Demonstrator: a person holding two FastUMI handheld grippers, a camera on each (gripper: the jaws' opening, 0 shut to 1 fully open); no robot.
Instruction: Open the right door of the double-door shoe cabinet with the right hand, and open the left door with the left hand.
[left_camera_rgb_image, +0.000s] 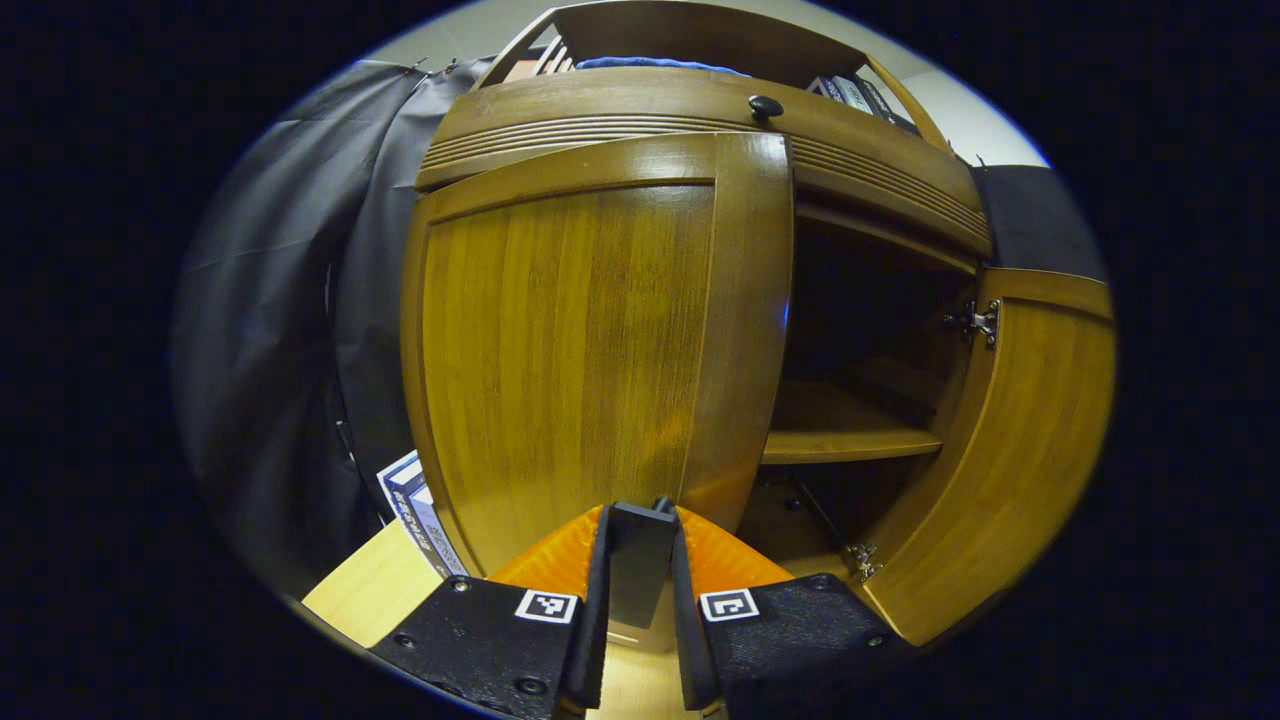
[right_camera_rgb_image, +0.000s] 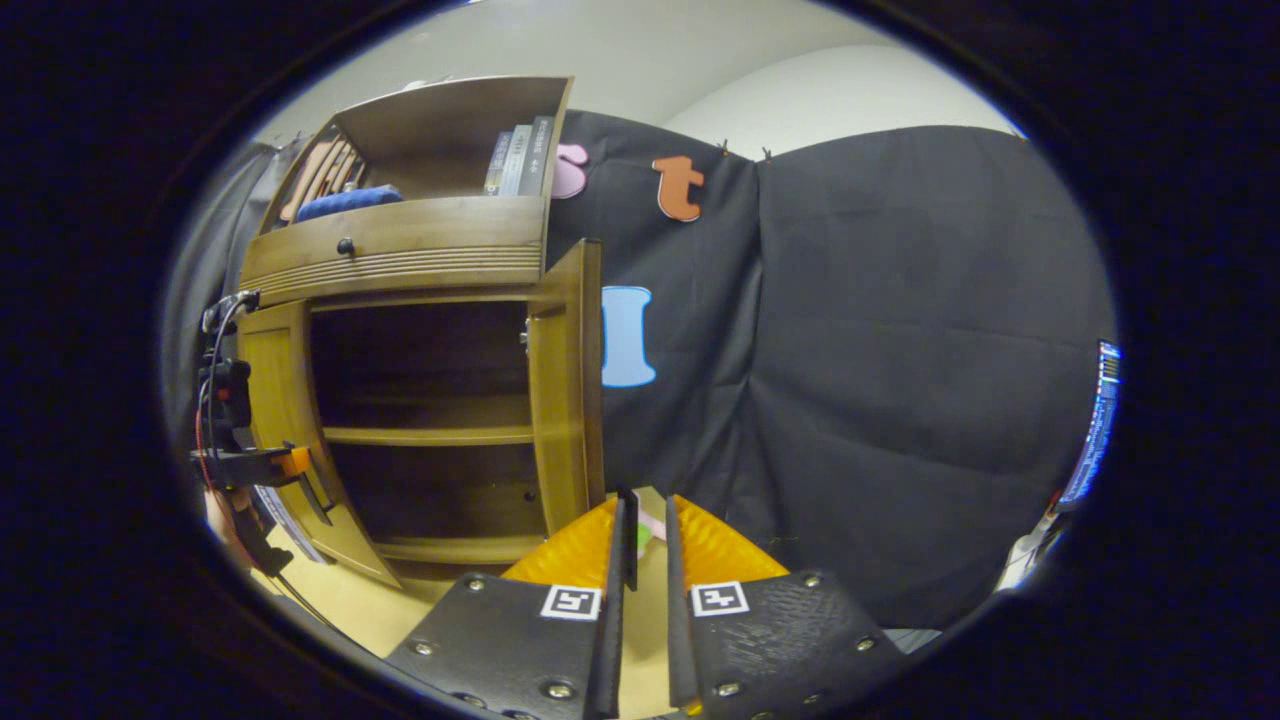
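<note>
Black cloth wall (right_camera_rgb_image: 900, 350) backs the shoe cabinet (right_camera_rgb_image: 400, 260) on the table (right_camera_rgb_image: 350, 600). Right door (right_camera_rgb_image: 570, 390) stands wide; left door (left_camera_rgb_image: 590, 340) ajar. Left claw (left_camera_rgb_image: 640, 545) grips its handle (left_camera_rgb_image: 640, 560); right claw (right_camera_rgb_image: 645, 530) nearly closed, empty.

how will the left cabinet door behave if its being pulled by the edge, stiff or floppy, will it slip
The left door looks like a rigid framed wood panel, so it should swing as one piece, not flex. Its finish is glossy, so the left gripper at its edge might slip. The right door hangs on metal hinges; the left likely pivots alike.
</note>
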